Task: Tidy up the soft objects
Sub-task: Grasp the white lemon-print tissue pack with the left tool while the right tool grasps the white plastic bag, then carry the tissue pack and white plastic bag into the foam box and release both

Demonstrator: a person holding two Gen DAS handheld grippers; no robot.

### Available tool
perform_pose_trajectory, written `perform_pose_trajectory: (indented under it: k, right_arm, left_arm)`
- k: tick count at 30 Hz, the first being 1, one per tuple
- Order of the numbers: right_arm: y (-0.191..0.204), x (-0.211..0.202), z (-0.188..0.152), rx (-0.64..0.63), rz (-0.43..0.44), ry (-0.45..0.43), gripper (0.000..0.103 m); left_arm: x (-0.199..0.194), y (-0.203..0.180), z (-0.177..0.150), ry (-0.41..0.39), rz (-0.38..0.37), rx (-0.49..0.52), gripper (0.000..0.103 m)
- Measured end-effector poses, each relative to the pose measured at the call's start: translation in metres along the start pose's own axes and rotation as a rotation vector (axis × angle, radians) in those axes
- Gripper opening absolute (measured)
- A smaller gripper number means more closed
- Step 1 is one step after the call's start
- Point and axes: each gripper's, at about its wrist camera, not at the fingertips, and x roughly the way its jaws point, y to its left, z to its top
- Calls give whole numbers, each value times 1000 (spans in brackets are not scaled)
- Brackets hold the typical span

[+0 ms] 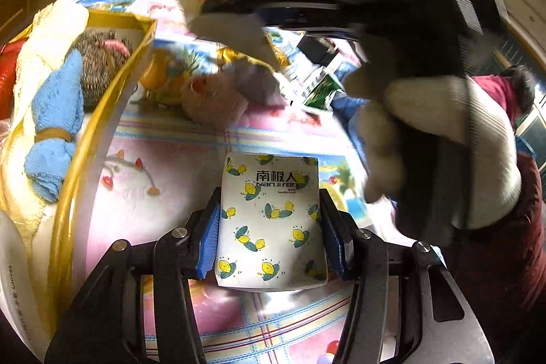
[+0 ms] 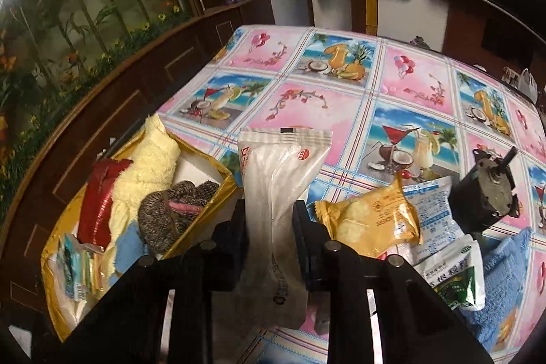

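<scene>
Left wrist view: the left gripper [image 1: 269,227] has its jaws closed narrow on a tissue pack [image 1: 271,220] printed with lemons, blue pads pressing both sides, held above the patterned table [image 1: 163,159]. A yellow box [image 1: 102,125] at the table's left edge holds a blue towel [image 1: 54,125], a cream towel [image 1: 44,33] and a speckled knit item [image 1: 99,57]. A pink plush toy [image 1: 215,101] lies mid-table. A gloved hand [image 1: 443,139] carries the right gripper across the top of the frame, blurred.

Right wrist view: the right gripper [image 2: 271,220] has its jaws clamped on a clear plastic packet [image 2: 276,179], lifted beside the yellow box [image 2: 54,248]. A gold snack pouch [image 2: 368,220], a white sachet [image 2: 433,203], a blue cloth [image 2: 505,268] and a dark motor [image 2: 484,190] lie toward the table's right edge.
</scene>
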Motion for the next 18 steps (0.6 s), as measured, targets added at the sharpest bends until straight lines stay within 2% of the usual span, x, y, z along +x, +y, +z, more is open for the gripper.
perform_pose_trajectory:
  k: [8, 14, 18]
  right_arm:
    - [-4, -89, -10, 46, 48, -160, 25]
    - [7, -114, -26, 23, 98, -173, 26]
    - [23, -114, -32, 1, 138, -157, 26]
  left_arm:
    - [-15, 2, -1, -56, -37, -29, 52]
    - [-56, -4, -8, -78, -110, -74, 52]
    - [-108, 5, -9, -149, -54, -66, 52]
